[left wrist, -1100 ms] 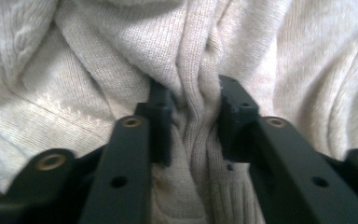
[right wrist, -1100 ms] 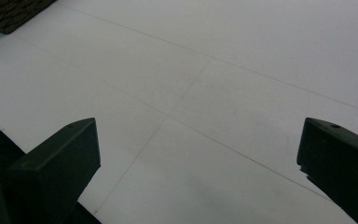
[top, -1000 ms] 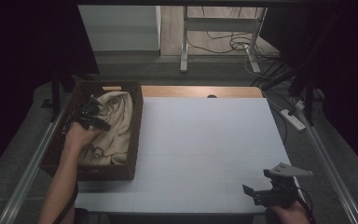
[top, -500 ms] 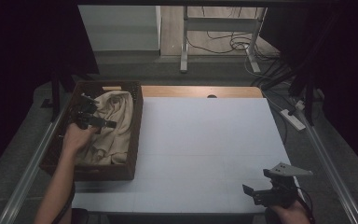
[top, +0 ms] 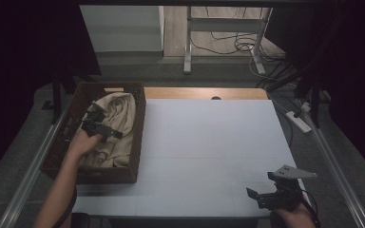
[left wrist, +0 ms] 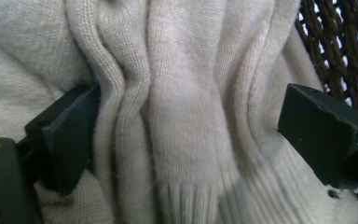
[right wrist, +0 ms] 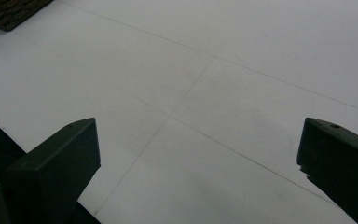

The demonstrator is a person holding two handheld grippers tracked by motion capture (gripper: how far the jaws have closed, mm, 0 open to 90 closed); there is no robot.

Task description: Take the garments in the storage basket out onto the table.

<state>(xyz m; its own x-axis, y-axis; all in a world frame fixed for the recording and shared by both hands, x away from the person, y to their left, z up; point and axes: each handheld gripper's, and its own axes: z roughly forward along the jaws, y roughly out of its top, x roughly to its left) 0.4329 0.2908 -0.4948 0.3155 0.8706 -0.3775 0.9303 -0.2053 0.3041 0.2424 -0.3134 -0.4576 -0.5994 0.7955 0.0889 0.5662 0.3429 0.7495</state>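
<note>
Now we see our left tool (top: 105, 127) with jaws just opened wide over the cream sweater (left wrist: 177, 116) in the basket (top: 140, 118); our right tool (top: 266, 197) rests wide on the tabletop (top: 209, 142).

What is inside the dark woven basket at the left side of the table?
A cream knitted sweater, bunched up, lies in the basket. The left gripper is over it, its jaws just opened wide, folds lying between them. Whatever is under the sweater is covered.
</note>
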